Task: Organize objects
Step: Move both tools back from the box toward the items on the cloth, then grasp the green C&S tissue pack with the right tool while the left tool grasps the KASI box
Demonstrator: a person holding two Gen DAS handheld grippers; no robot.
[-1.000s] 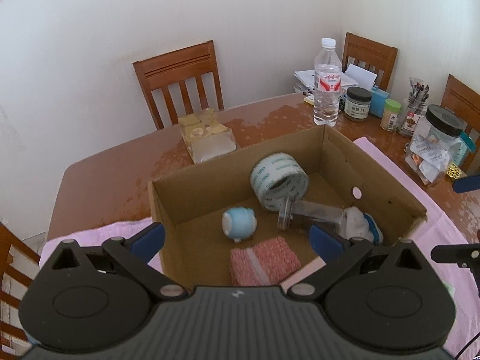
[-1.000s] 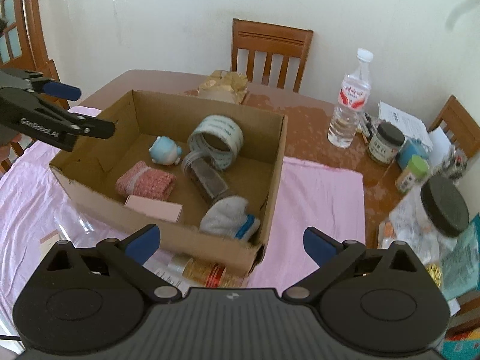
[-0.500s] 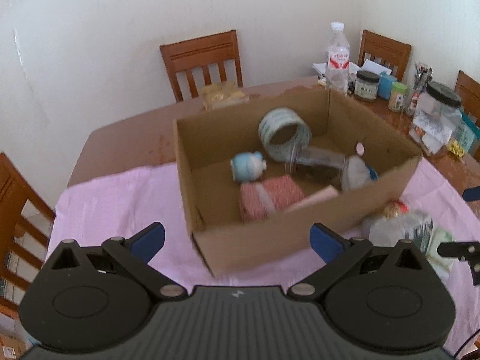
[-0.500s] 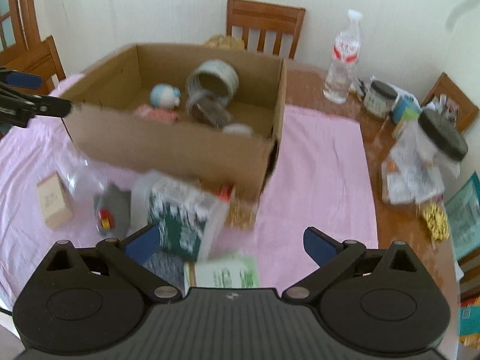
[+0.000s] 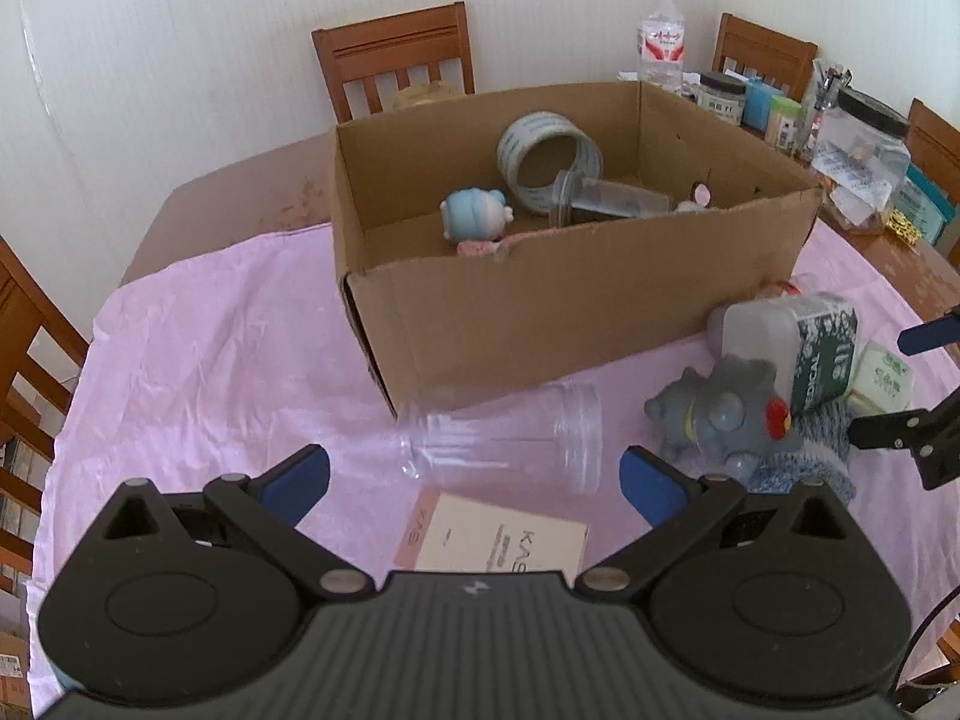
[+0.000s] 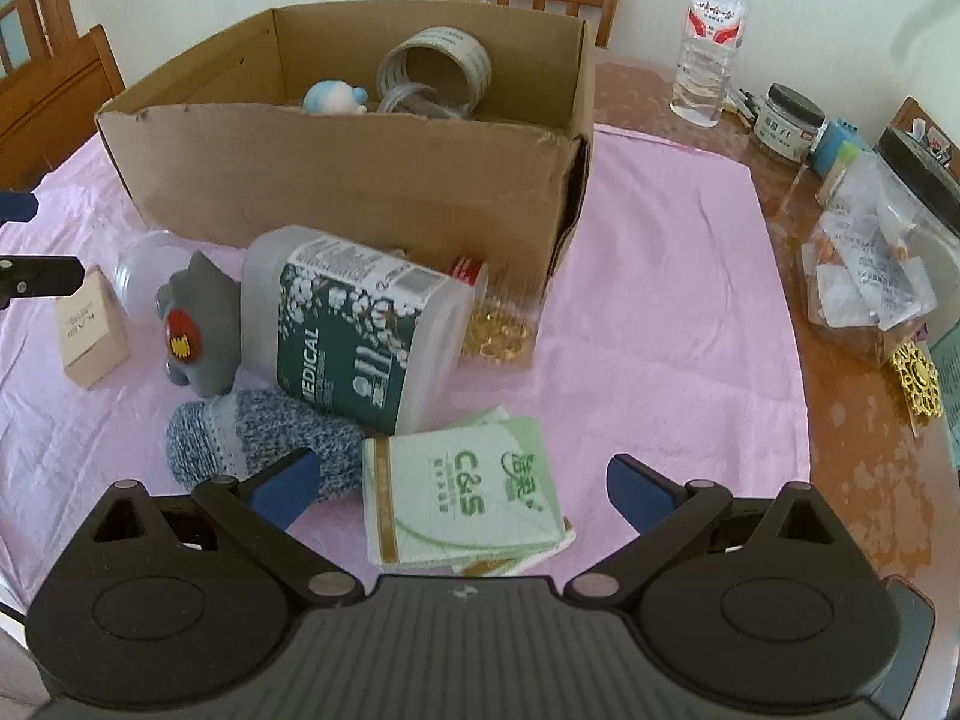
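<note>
Both grippers hang over the pink cloth (image 6: pixel 660 252) with jaws spread wide and nothing between them. Just ahead of the left gripper (image 5: pixel 474 474) a clear plastic jar (image 5: pixel 504 435) lies on its side, with a small pink carton (image 5: pixel 498 540) nearer, under its fingertips. Under the right gripper (image 6: pixel 459 483) lies a green tissue packet (image 6: pixel 465 492); a grey-blue sock (image 6: pixel 258 438) touches its left finger, and the medical bottle (image 6: pixel 348 324) and the cardboard box (image 6: pixel 360 180) lie beyond

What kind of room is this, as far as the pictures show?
Probably a home dining room: wooden chairs around a wooden table with a pink cloth, household clutter beside a cardboard box.
</note>
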